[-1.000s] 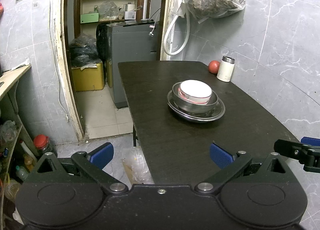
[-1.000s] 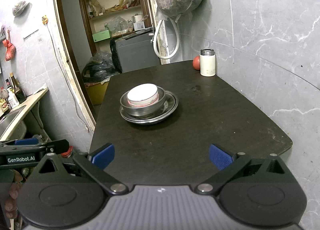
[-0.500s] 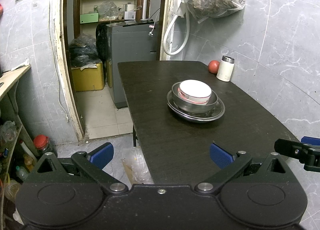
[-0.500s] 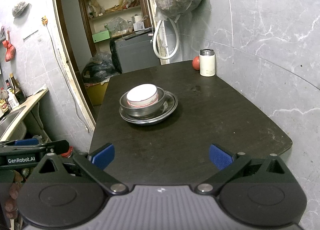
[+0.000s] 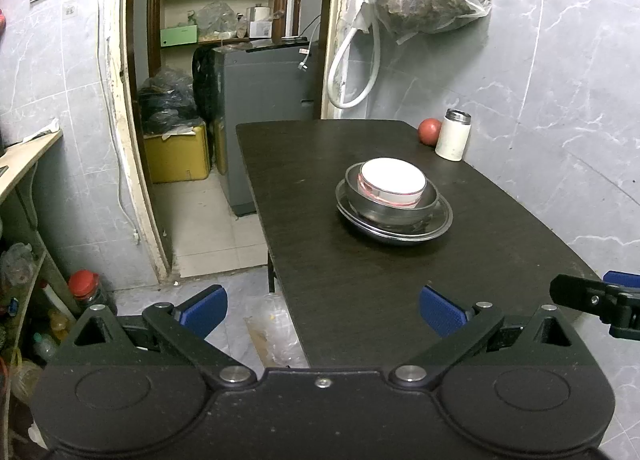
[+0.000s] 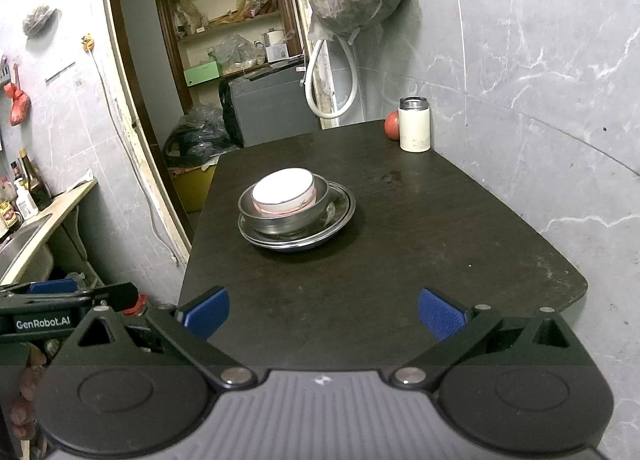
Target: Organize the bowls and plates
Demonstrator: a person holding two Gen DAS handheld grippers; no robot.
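Hardly anything has shifted in the last second. In the right wrist view the stacked dishes [image 6: 297,215] at the middle of the frame have drifted a touch toward the left, so the right gripper [image 6: 323,314] has turned very slightly. The left wrist view shows no change I can make out.

The white bowl [image 5: 393,180] sits in the steel bowl [image 5: 390,207], so its base and the steel bowl's inside are hidden; the plate [image 5: 440,219] beneath shows only its rim. In the left view the right gripper [image 5: 600,302] is cut off by the picture's edge, with just 1 finger visible. In the right view the left gripper [image 6: 52,308] runs off the picture's edge. The tomato [image 6: 393,125] is partly hidden behind the flask [image 6: 415,124]. Items on the shelves [image 6: 224,25] are too small to tell.
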